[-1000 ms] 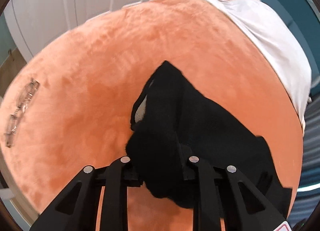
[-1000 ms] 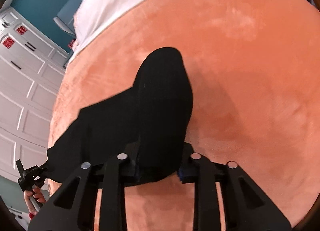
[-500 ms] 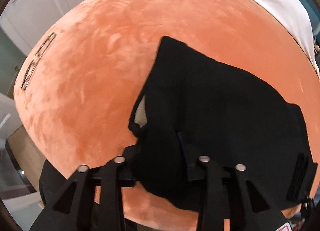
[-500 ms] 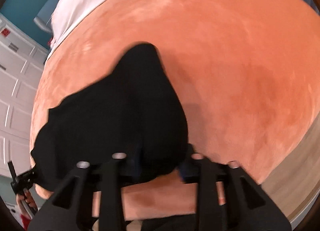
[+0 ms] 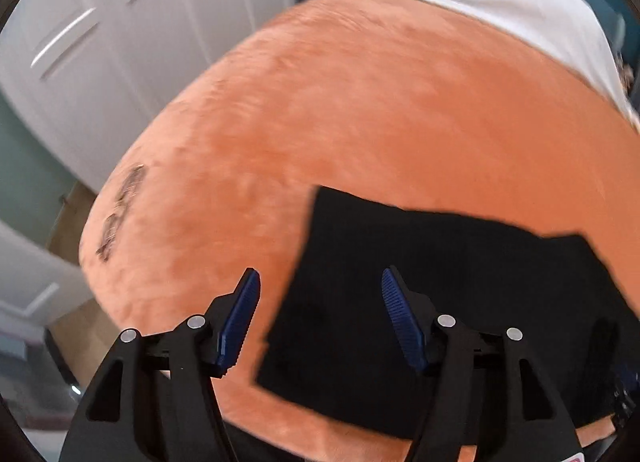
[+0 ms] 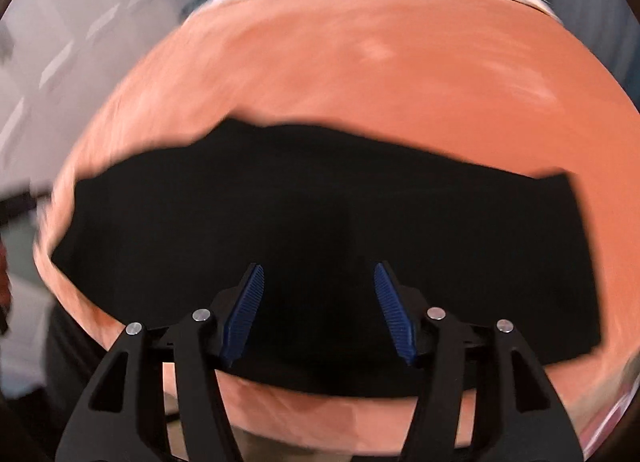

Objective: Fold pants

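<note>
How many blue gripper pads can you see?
4. Two pads belong to the left gripper, whose jaws are opening over the black pants. Two belong to the right gripper, above the pants too.

Both hand-held grippers [image 5: 320, 282] [image 6: 319, 274] have let go; the pants [image 6: 320, 222] now lie flat, unpinched.

Lying flat as matt black cloth pants [image 5: 460, 302] over plush orange velvety bedspread [image 5: 360, 122]. Showing ribbed blue rubbery pads [image 5: 240, 318] on matt black plastic gripper fingers. Gleaming glossy: white panelled cupboard doors [image 5: 120, 22], upper left.
</note>
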Motion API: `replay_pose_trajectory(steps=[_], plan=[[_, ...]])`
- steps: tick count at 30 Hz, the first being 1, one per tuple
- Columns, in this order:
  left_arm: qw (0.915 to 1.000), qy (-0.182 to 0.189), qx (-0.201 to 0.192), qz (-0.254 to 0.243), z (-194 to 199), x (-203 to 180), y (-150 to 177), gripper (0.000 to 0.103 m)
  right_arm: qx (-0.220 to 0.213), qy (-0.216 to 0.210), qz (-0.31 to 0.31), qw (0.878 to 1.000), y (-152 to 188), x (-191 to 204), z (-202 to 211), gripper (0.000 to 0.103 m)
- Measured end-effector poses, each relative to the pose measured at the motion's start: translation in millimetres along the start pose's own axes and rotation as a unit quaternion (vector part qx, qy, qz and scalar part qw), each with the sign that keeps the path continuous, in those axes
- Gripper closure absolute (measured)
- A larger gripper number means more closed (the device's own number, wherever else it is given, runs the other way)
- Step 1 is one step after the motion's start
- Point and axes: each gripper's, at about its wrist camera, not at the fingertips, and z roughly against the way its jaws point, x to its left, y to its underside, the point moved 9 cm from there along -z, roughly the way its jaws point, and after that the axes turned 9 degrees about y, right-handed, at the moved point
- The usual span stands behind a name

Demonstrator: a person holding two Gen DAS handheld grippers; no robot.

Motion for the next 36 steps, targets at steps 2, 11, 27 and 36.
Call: replay_pose_trajectory(steps=[2,11,27,36], plan=[[0.9992,-0.031,0.009,-0.025,-27,-10,1,0.041,0.015,0.048,0.025,0.998,3,11,-32,0.089],[0.9977,-0.058,0.01,-0.033,-72,15,-18,0.029,-0.034,0.003,-0.016,0.999,-58,27,-1,0.088],[0.9985,-0.053,0.01,-0.006,-101,45,-35,0.016,0.026,-0.042,-0.014,0.999,-131,95,-86,0.098],[0.9985,-0.054,-0.006,-0.01,-65,38,-34,0.02,0.0,-0.049,-0.014,0.999,-142,113,-65,0.096]])
